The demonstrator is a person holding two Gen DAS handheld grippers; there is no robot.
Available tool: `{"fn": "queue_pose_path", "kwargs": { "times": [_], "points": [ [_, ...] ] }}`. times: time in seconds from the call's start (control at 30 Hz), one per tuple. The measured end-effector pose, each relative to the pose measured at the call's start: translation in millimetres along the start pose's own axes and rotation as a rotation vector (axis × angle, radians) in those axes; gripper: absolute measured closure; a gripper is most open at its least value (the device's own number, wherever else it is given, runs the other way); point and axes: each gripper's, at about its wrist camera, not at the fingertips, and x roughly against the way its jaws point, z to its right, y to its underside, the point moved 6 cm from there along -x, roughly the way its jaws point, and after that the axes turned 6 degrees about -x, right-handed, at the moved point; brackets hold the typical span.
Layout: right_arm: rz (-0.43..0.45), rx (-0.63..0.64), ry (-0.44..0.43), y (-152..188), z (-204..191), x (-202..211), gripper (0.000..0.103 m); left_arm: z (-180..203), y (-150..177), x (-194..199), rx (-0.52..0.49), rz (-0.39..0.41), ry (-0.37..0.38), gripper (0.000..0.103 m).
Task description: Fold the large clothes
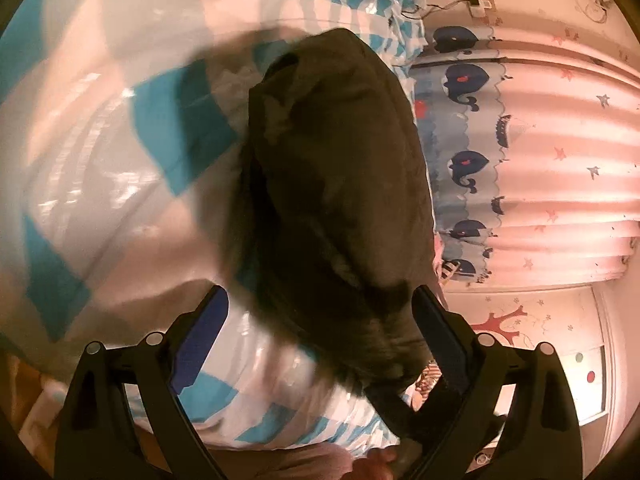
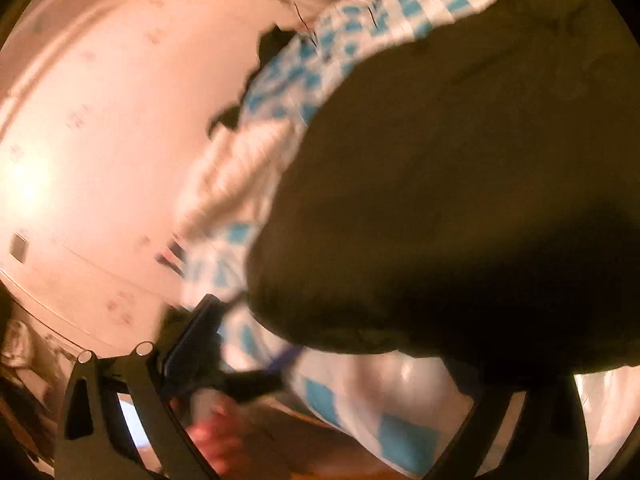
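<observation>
A large dark olive garment (image 1: pixel 336 184) lies in a long bunched heap on a bed with a blue, white and grey checked cover (image 1: pixel 100 128). My left gripper (image 1: pixel 320 320) is open, its fingers wide apart, and the near end of the garment lies between them. In the right wrist view the same garment (image 2: pixel 460 184) fills the right half and drapes over my right finger. My right gripper (image 2: pixel 340 340) has its left finger (image 2: pixel 196 336) in view; the frame is blurred and the right finger is hidden under the cloth.
A pink curtain with a blue whale band (image 1: pixel 520 160) hangs beside the bed on the right. A pink patterned wall (image 2: pixel 100 140) and a white pillow or quilt fold (image 2: pixel 236 176) lie left of the garment. Wooden floor (image 2: pixel 300 452) shows below the bed edge.
</observation>
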Motion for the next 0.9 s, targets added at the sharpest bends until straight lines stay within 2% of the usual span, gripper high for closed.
{"fn": "queue_pose_path", "kwargs": {
  "times": [0.07,0.2,0.4,0.47,0.57,0.63,0.67,0.7,0.73,0.77,0.8,0.83,0.87,0.9],
  "points": [
    [0.021,-0.004,-0.028,-10.6,-5.7,6.9,0.007,6.5,-1.2,-9.2,0.012,-0.008,0.041,0.014],
    [0.032,-0.008,-0.042,-23.9,-10.9,6.7,0.007,16.5,-6.6,-26.3,0.015,-0.003,0.062,0.013],
    [0.019,-0.005,-0.056,-21.5,-4.3,11.3,0.007,15.0,-30.2,-44.8,0.090,0.064,0.088,0.012],
    [0.001,-0.003,-0.054,-16.7,-1.1,9.9,0.007,11.1,-40.2,-52.5,0.118,0.078,0.080,0.012],
    [-0.079,-0.006,-0.034,-3.6,0.3,8.1,0.007,8.6,-51.2,-63.6,0.150,0.076,0.069,0.011],
    [-0.117,0.044,-0.045,7.8,-13.7,22.9,0.007,13.1,-54.3,-64.6,0.128,0.071,0.074,0.012],
    [-0.107,0.082,-0.049,8.3,-22.7,32.6,0.007,19.8,-55.0,-64.9,0.077,0.074,0.068,0.013],
    [-0.071,0.140,-0.042,5.6,-34.4,46.9,0.007,23.1,-54.3,-64.4,0.037,0.076,0.052,0.029],
    [-0.022,0.208,-0.010,-1.5,-44.9,60.5,0.007,26.0,-52.8,-66.9,-0.002,0.061,0.033,0.040],
    [0.051,0.299,0.057,-15.9,-56.9,75.7,0.007,26.3,-51.7,-67.3,-0.016,0.057,0.026,0.043],
    [0.124,0.368,0.131,-34.3,-64.1,86.8,0.007,26.2,-50.8,-67.5,-0.020,0.058,0.030,0.051],
    [0.168,0.399,0.198,-49.0,-65.5,91.0,0.007,26.7,-50.3,-67.2,-0.027,0.058,0.032,0.056],
    [0.214,0.434,0.323,-74.4,-61.1,89.5,0.007,28.7,-49.6,-66.0,-0.044,0.062,0.027,0.059],
    [0.223,0.447,0.405,-92.3,-53.4,83.3,0.007,30.1,-48.4,-64.3,-0.058,0.067,0.024,0.064]
  ]
}}
